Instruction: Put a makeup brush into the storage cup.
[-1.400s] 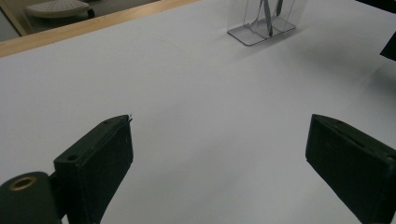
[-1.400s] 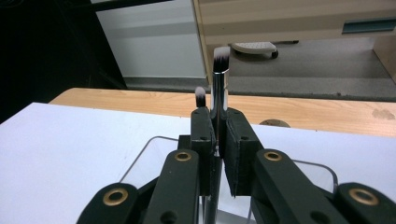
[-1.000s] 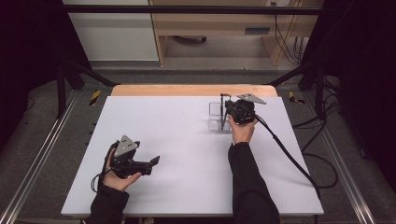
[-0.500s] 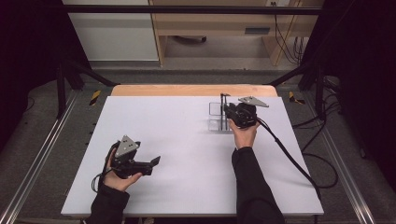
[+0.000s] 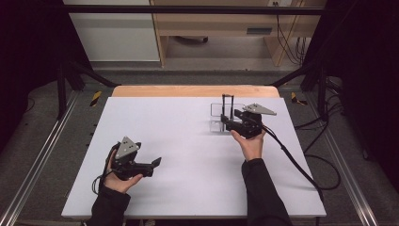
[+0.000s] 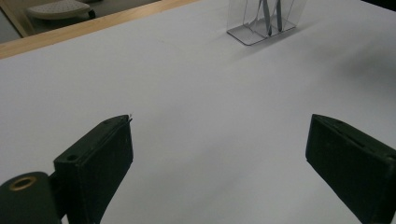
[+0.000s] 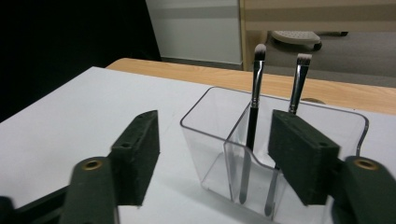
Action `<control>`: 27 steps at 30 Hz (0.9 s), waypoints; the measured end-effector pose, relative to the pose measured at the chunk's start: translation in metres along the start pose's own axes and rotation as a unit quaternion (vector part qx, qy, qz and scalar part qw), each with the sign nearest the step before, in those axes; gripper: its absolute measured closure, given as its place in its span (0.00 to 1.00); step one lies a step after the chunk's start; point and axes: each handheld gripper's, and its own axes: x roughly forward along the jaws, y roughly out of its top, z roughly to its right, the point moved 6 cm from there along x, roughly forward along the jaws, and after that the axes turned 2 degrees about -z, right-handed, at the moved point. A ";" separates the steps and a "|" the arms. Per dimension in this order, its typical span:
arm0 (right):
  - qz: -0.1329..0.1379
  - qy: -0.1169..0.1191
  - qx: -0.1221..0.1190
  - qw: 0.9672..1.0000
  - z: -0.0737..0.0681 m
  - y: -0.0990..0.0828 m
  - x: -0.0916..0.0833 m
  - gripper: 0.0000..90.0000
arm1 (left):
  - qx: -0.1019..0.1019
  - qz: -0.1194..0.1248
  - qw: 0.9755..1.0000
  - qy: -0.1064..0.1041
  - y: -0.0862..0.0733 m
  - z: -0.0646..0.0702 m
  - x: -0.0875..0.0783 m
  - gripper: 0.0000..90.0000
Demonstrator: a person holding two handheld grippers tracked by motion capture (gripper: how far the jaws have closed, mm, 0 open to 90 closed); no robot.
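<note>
Right gripper (image 7: 212,154) jaws apart, beside clear holder (image 7: 261,154) with two brushes (image 7: 254,93). Left gripper (image 5: 155,165) jaws apart, near-left over table (image 5: 179,122).

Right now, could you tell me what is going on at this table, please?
A person holds a gripper in each hand over a white table. The right gripper, jaws open, sits just before a clear organizer holding two makeup brushes. The left gripper, also open, waits near the front, holding nothing.
</note>
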 end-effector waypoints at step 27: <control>-0.017 0.038 -0.016 0.999 -0.011 -0.031 -0.070 0.05 | -0.007 0.005 1.000 -0.007 -0.001 -0.002 -0.002 0.06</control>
